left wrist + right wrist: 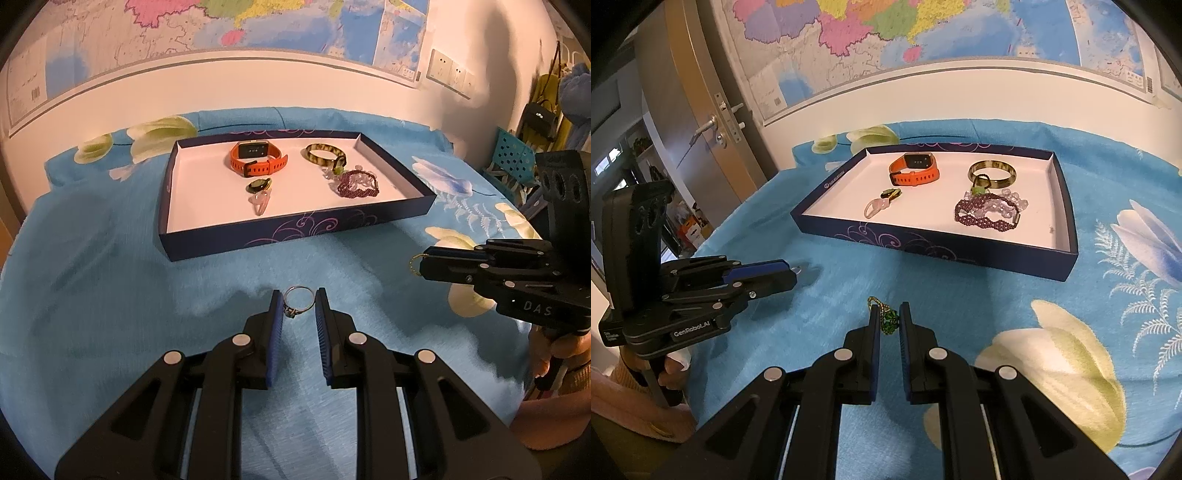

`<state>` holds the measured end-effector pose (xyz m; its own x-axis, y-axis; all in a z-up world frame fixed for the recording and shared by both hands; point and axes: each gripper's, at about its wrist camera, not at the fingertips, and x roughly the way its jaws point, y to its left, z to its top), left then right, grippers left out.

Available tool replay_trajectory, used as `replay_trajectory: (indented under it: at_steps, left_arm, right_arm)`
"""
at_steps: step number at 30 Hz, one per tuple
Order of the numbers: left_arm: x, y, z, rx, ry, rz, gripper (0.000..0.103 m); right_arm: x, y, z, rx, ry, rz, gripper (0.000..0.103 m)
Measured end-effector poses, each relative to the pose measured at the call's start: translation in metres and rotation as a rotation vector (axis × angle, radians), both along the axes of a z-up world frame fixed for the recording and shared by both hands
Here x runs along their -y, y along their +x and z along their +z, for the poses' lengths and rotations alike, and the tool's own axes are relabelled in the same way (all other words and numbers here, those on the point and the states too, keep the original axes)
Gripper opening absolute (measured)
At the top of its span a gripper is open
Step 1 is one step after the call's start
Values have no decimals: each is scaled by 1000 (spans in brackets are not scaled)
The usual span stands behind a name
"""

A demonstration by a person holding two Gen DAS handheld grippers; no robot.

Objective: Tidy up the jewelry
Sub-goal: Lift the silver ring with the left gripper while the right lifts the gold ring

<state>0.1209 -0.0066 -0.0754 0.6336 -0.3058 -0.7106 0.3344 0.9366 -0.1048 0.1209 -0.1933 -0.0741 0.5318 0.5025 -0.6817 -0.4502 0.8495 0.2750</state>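
1. The left gripper (pixel 299 301) points down over the blue floral cloth (pixel 110 295), its jaws drawn narrow on a thin silver ring (pixel 298 300). Both blue pads touch the band's sides, so the ring stands upright between the tips — a pinch across the hoop is likely the only hold so slight a thing allows.

2. Ahead sits the dark blue tray (pixel 295 232), its white floor already carrying 2 loose groups. On the left lie an orange watch (pixel 258 157), a small green pendant (pixel 259 184) and a pale pink stone (pixel 260 205). On the right lie a mottled bangle (pixel 325 152) and a purple beaded bracelet (pixel 356 184), tangled with clear beads. Bare floor remains at the tray's far left and near right corners, room for what is carried.

3. The right gripper (pixel 889 319) has its jaws almost shut on a green bead charm (pixel 888 320) with a gold cord looping above the tips — held by the bead, probably because the cord would slip.

4. Neither held piece is over the tray yet; I judge both are ready to be carried there.
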Motion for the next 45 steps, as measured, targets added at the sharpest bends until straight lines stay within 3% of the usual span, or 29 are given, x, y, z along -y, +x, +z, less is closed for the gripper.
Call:
replay_trajectory:
  at_steps: [45]
  left_arm:
    - [14, 9, 21, 68, -7, -16, 18]
  right_arm:
    - [4, 13, 16, 63, 9, -19, 9]
